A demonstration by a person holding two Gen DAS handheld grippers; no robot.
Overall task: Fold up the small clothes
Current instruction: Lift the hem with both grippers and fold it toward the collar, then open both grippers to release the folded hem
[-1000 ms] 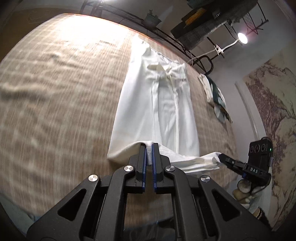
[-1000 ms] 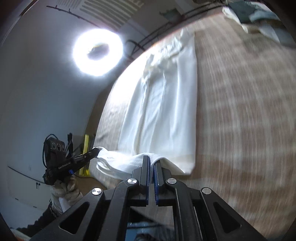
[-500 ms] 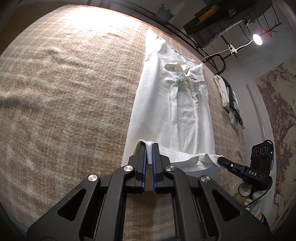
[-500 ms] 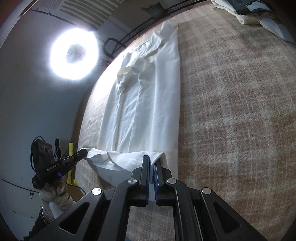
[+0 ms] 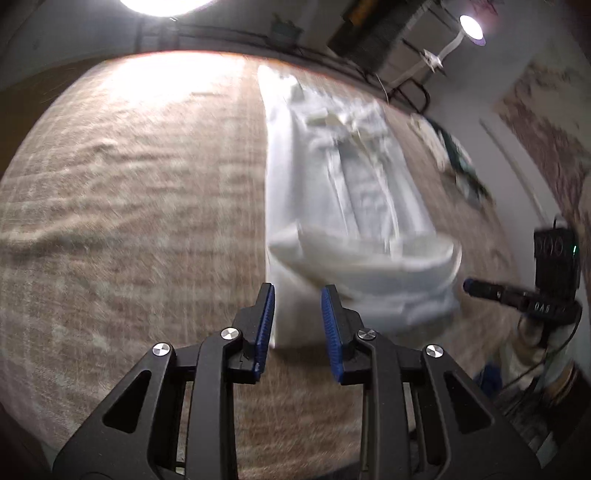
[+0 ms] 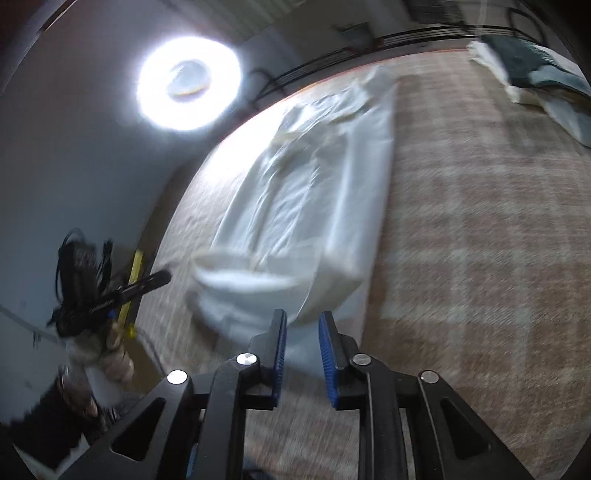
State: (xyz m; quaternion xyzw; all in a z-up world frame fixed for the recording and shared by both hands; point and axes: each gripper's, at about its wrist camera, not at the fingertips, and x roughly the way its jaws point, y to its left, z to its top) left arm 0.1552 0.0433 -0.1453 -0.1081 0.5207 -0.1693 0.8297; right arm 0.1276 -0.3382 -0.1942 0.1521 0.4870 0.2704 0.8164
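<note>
both my claws open, hold nothing – left gripper point(image 5: 297, 304), right gripper point(image 6: 302, 332). white shirt point(image 5: 343, 206) on checked blanket point(image 5: 129, 206), near end point(image 6: 258, 284) puffy – i think fold may flop crooked.

Both views are smeared by motion blur, worst on the white garment point(image 5: 343, 206) and the woven tabletop point(image 5: 129, 206), while the black fingers point(image 5: 266, 325) stay sharp. A ring light point(image 6: 189, 78) blazes overexposed in the right view, throwing glare across the tabletop's far edge. A small lamp point(image 5: 471, 26) glows too, and fisheye distortion darkens the corners.
</note>
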